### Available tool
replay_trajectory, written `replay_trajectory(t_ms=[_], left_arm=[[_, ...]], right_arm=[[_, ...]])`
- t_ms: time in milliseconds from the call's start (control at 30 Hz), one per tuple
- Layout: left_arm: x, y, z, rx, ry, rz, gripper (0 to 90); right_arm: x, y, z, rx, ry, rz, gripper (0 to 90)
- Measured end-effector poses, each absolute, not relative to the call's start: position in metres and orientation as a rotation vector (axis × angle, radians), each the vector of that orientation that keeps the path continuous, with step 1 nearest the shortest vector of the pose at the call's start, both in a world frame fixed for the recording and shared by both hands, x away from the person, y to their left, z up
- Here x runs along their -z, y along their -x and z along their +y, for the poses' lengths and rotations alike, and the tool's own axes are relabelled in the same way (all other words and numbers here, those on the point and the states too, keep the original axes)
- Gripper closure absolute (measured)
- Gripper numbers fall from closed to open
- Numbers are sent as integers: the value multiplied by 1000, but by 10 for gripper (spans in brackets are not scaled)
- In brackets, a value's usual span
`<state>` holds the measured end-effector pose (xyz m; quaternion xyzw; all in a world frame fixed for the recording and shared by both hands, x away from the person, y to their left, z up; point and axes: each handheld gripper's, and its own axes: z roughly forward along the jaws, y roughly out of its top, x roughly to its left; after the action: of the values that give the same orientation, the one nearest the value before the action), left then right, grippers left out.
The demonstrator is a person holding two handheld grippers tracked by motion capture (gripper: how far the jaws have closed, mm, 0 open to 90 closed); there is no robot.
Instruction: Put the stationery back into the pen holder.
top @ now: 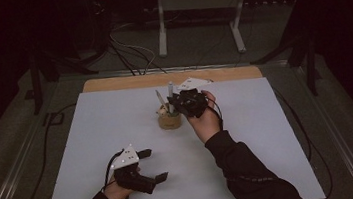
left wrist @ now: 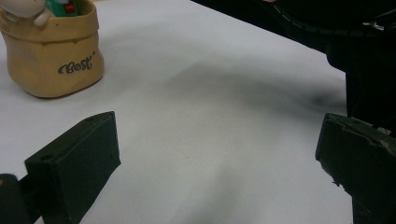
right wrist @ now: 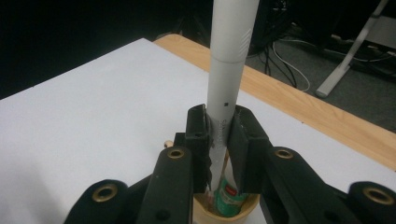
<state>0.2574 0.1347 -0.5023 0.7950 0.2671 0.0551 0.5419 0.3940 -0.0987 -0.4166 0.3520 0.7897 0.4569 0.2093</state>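
A tan pot marked "Best" stands at the middle of the white table. Several things stick out of it, among them a green one and a thin stick. My right gripper hangs right over the pot, shut on a white pen. The pen stands upright between the pads, its lower end down at the pot's mouth. My left gripper rests near the table's front left, open, its jaws wide apart with nothing between them.
The white sheet covers the table, and a wooden strip shows along the far edge. Cables and a white stand lie on the dark floor behind. The person's dark right sleeve reaches across in the left gripper view.
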Motion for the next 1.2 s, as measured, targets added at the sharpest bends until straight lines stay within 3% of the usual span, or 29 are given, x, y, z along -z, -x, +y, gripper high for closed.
replay_trajectory(t_ms=[1000,1033,1100,1200], left_arm=[[502,-258,136,-141,-1888,635,4],[502,-258,136,-142,-1889,635,4],[502,-258,136,-141,-1886,636,4],[502,-258,136,-140,-1887,634,4]], right_arm=[[435,-407,-86,-1105,-1008,2332,786],[435,-407,-86,-1114,-1011,2336,772],[434,-406,-87,-1188,-1023,2334,609],[429,-402,-89,-1227,-1008,2312,467]])
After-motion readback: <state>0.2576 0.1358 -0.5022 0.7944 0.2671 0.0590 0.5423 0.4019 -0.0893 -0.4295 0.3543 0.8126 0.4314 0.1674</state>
